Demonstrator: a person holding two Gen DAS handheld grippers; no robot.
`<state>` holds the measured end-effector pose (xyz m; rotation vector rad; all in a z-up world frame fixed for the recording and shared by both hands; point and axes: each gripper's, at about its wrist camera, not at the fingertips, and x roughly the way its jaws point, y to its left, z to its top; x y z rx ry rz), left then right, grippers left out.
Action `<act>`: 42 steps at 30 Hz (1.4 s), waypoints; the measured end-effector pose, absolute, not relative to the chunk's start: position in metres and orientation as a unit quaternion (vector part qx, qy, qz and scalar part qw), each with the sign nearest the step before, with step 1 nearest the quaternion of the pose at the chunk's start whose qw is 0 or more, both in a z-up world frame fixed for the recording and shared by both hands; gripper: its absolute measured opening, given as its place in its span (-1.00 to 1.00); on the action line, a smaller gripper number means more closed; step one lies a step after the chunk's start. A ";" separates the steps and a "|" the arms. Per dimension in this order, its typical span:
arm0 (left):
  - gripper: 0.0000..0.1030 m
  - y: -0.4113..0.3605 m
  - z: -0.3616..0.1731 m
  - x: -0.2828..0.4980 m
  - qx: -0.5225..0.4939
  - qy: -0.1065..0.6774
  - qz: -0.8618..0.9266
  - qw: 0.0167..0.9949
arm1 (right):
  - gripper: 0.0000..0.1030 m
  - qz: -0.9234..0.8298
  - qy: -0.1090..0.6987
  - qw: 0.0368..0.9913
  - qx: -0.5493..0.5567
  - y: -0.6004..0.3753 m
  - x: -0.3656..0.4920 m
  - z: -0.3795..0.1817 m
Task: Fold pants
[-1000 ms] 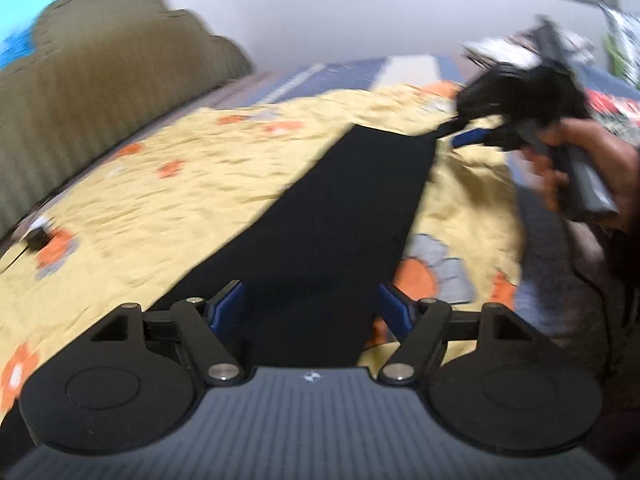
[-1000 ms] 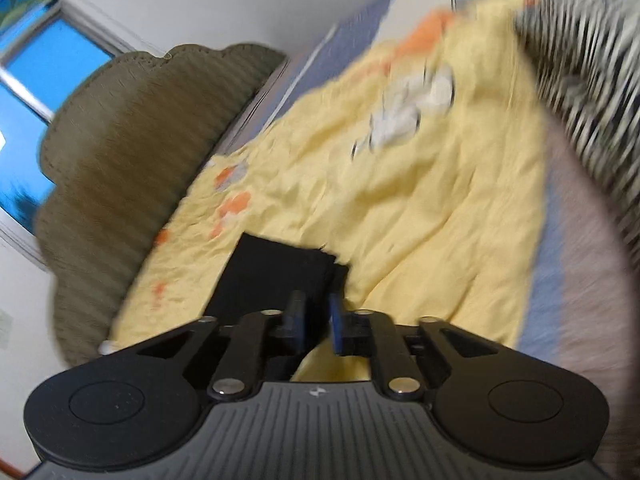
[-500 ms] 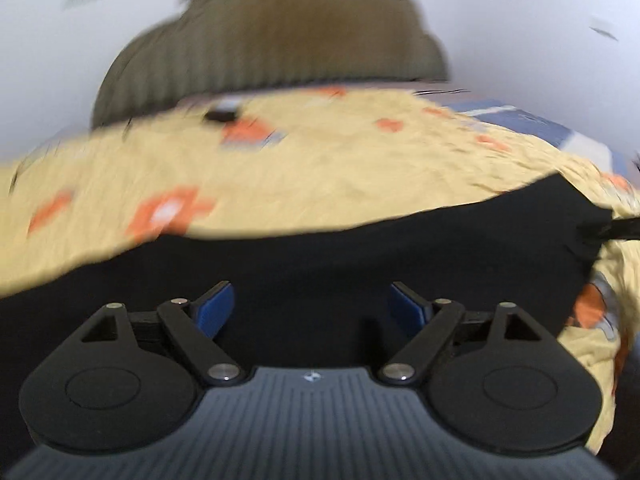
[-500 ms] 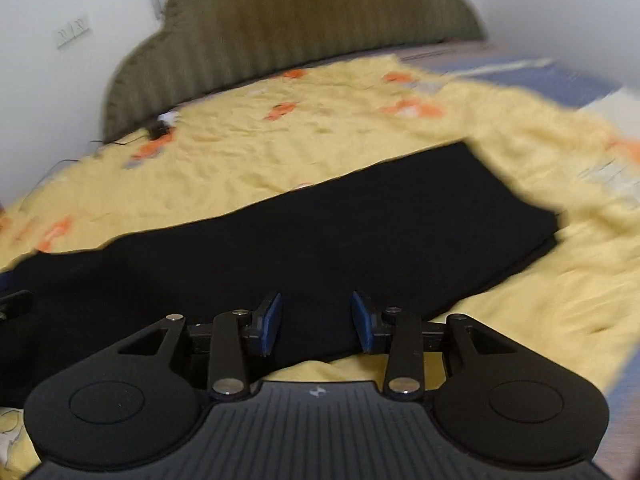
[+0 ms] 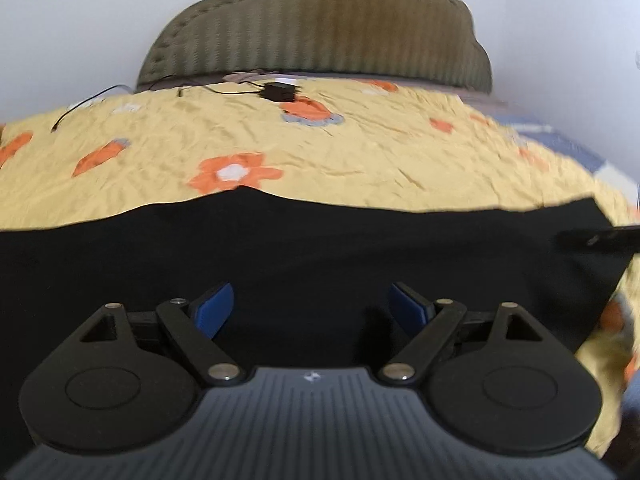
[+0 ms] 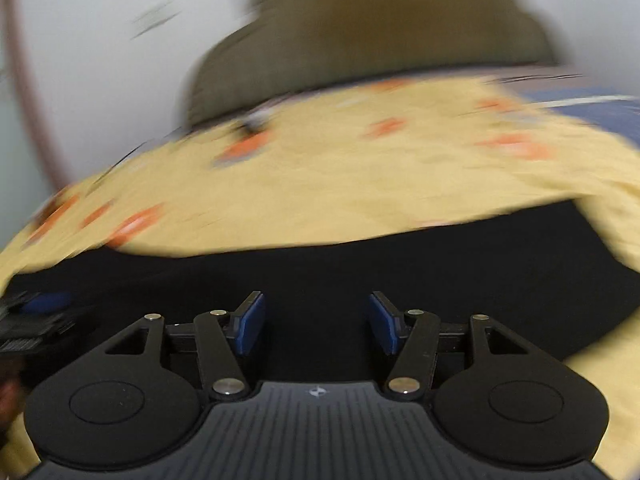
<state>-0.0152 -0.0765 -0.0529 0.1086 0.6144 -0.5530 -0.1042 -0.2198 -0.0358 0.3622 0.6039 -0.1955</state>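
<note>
The black pants (image 5: 320,248) lie flat as a long strip across the yellow flowered bedspread (image 5: 340,160). My left gripper (image 5: 311,310) is open and empty, its blue pads over the near part of the pants. My right gripper (image 6: 316,322) is also open and empty over the pants (image 6: 360,276); that view is blurred. The right gripper's tip (image 5: 600,237) shows at the right end of the pants in the left wrist view. The left gripper (image 6: 36,320) shows at the left edge of the right wrist view.
An olive ribbed headboard (image 5: 316,32) stands against the white wall behind the bed. A small black charger with a cable (image 5: 280,91) lies on the bedspread near the headboard. A blue striped sheet (image 5: 576,148) shows at the far right.
Both grippers have swung round from looking along the pants to facing the headboard across them. The right gripper was shut on the pants' end a second ago and is now open.
</note>
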 end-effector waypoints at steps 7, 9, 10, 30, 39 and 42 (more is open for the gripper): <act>0.65 -0.038 -0.039 0.000 0.012 0.289 -0.235 0.928 | 0.10 0.057 0.326 0.930 0.160 -0.180 0.003 -0.018; 0.65 -0.030 -0.043 0.007 0.011 0.291 -0.218 0.931 | 0.10 0.079 0.353 0.920 0.152 -0.177 0.044 -0.026; 0.65 -0.026 -0.045 0.010 0.009 0.296 -0.210 0.932 | 0.10 0.094 0.366 0.916 0.132 -0.169 0.058 -0.029; 0.79 -0.024 -0.046 0.009 0.078 0.268 -0.207 0.938 | 0.53 0.040 0.393 0.918 0.025 -0.106 0.133 -0.047; 0.94 -0.036 -0.027 -0.004 0.066 0.251 -0.215 0.941 | 0.53 -0.082 0.310 0.931 0.176 -0.196 -0.013 -0.021; 0.95 -0.046 -0.030 -0.008 0.074 0.255 -0.230 0.936 | 0.53 -0.155 0.270 0.911 0.271 -0.256 -0.099 -0.037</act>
